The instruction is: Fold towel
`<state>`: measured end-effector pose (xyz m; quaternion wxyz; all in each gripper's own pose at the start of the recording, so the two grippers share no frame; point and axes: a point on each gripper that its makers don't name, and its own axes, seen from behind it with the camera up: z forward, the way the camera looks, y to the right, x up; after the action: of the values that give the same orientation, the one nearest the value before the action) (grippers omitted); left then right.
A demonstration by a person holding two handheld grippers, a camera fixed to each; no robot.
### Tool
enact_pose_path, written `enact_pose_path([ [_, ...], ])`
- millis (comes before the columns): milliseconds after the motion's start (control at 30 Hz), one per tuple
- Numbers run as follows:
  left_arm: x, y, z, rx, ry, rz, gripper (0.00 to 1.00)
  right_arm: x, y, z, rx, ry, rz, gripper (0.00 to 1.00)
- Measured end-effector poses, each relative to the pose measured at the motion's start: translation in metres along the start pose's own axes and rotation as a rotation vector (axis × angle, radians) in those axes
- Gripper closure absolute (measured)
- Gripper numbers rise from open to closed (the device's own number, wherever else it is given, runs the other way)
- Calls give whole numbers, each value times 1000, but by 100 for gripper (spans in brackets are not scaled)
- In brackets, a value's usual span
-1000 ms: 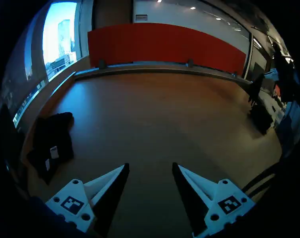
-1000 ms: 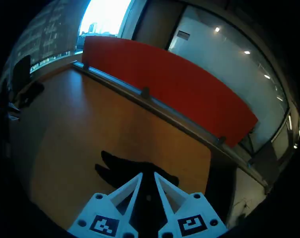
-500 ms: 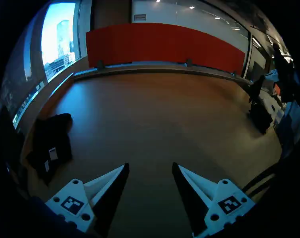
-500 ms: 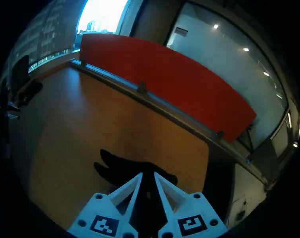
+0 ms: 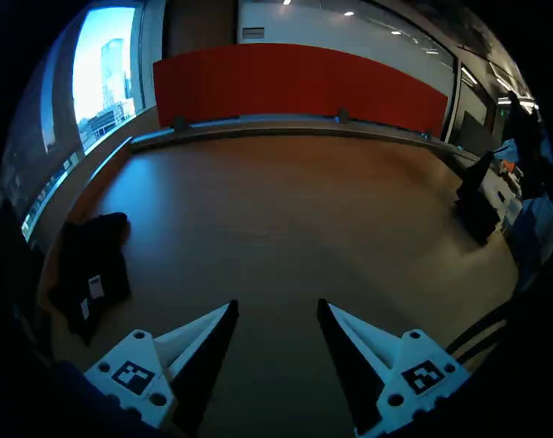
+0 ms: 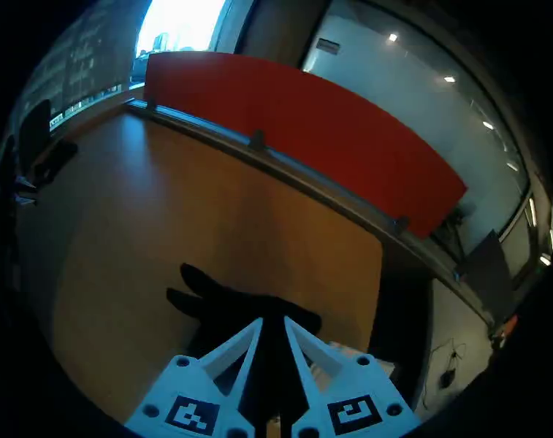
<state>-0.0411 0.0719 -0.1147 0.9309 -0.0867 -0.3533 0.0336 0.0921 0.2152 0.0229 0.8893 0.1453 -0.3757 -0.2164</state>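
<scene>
At the far left of the left gripper view a dark bundle with white tags point(image 5: 93, 266) lies on the wooden counter point(image 5: 276, 197), near the window-side edge. Whether it is a finished piece or something apart from the task cannot be told. In the middle of that view the left gripper point(image 5: 276, 305) hovers over bare wood with its fingers spread wide and nothing between them. Behind it a red partition point(image 5: 298, 77) runs along the counter's back edge. Toward the right rim stands a dark, peaked shape point(image 5: 479, 201), too shadowed to name. In the right gripper view the right gripper point(image 6: 272, 320) has its fingers drawn nearly together, and it appears to pinch the dark towel point(image 6: 225, 303). The towel spreads out in a ragged, bunched patch just past the fingertips, near the counter's right end. Judging from this, the fold is at an early stage. One edge seems to be gripped, no neat fold shows, and the free gripper has yet to take a second hold.
</scene>
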Motion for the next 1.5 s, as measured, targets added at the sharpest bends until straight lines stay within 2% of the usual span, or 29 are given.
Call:
enact_pose_path([
  [400,-1,7,-4,-12,-1,19,21,-62,-2,-14,-18,-60,64,96],
  [700,-3,9,-6,-14,-3,24,21,-97,-5,-20,-29,-103,85,96],
  [1000,-6,8,-9,-12,-6,30,21,-129,-3,-20,-47,-158,99,96],
  [1500,-11,8,-12,-5,-14,34,21,-167,-3,-8,-82,-214,164,96],
])
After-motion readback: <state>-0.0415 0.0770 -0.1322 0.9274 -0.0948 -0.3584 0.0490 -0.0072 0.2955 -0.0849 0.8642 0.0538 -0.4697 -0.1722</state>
